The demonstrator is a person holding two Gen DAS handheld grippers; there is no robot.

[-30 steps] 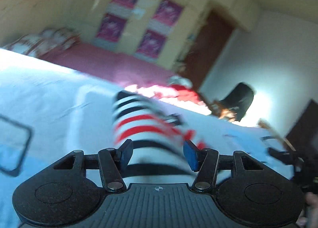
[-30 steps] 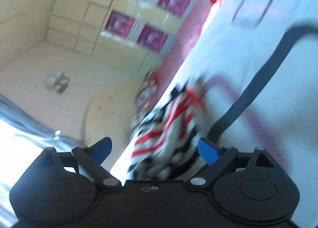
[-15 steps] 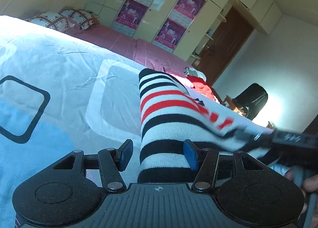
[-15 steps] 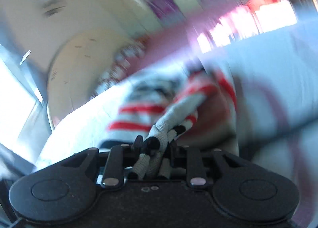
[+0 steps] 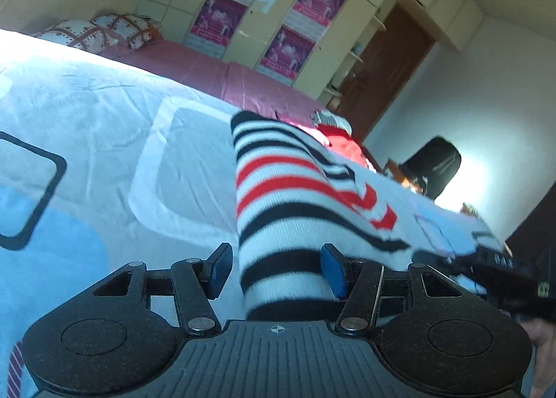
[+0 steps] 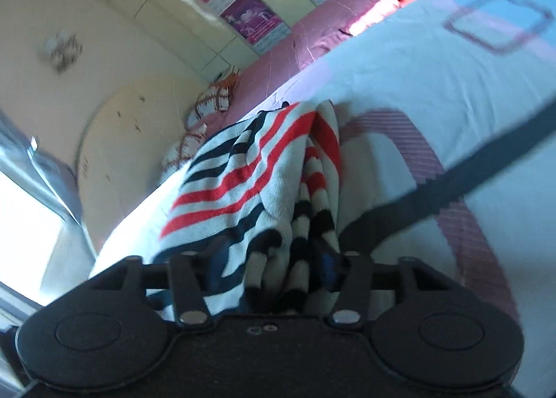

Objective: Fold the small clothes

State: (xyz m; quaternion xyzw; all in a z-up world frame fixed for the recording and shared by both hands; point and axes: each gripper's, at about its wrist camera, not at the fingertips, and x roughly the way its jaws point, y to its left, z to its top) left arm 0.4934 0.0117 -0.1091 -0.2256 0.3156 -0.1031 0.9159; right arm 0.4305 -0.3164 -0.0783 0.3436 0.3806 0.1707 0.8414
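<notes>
A small knit garment with white, black and red stripes lies on the patterned bedsheet. My left gripper is open, its blue pads on either side of the garment's near end. In the right wrist view the same garment is bunched and its edge sits between the jaws of my right gripper, which has partly opened around the cloth. The right gripper also shows at the right edge of the left wrist view.
A pile of red clothes lies further along the bed. Pillows lie at the headboard end. A wardrobe with pink posters, a brown door and a black chair stand beyond.
The right gripper closed on the bunched garment edge, then its jaws spread somewhat with the cloth still between them. The left gripper stayed open over the garment's near end.
</notes>
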